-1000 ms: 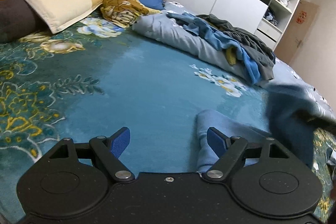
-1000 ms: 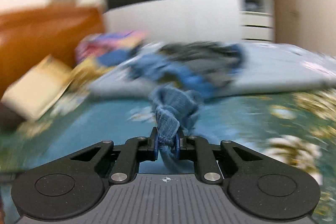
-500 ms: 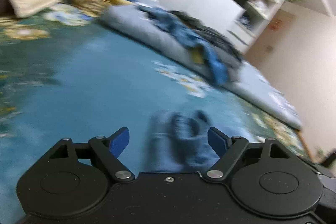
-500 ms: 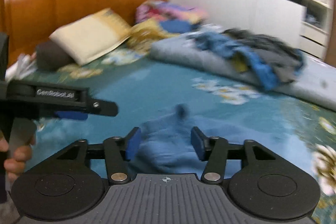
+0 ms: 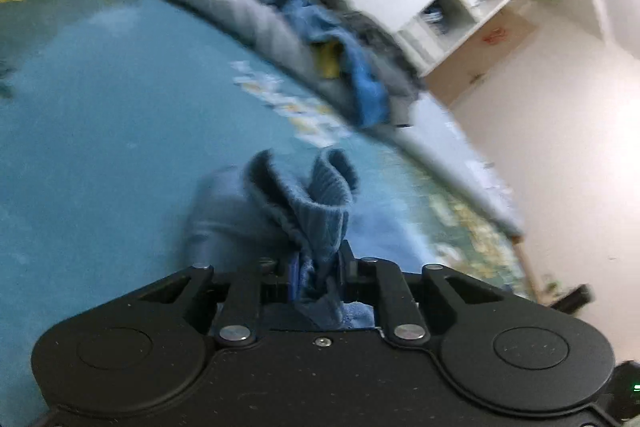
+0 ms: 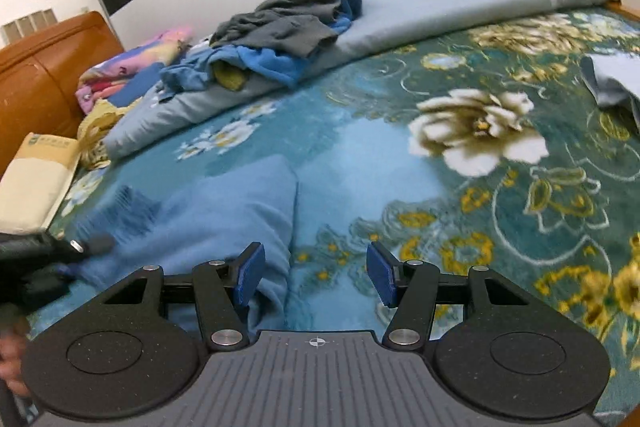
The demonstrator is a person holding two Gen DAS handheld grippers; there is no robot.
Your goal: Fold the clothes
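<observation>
The blue sweater [image 6: 224, 211] lies flat on the bed [image 6: 460, 187]. Its long side runs away from the claws, toward the pile of clothes [image 6: 280, 23]. The left claw [image 5: 318, 269] is clenched on the ribbed edge [image 5: 320, 199] and tips to one side. The right claw [image 6: 314, 273] is wide apart and empty, low over the sweater's right edge. I think it grabs there next.

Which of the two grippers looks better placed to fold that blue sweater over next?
Probably the left. The left gripper is already shut on the ribbed edge of the blue sweater, so it can carry that edge across. The right gripper is open and holds nothing, hovering at the sweater's other side over the floral bedspread.
</observation>
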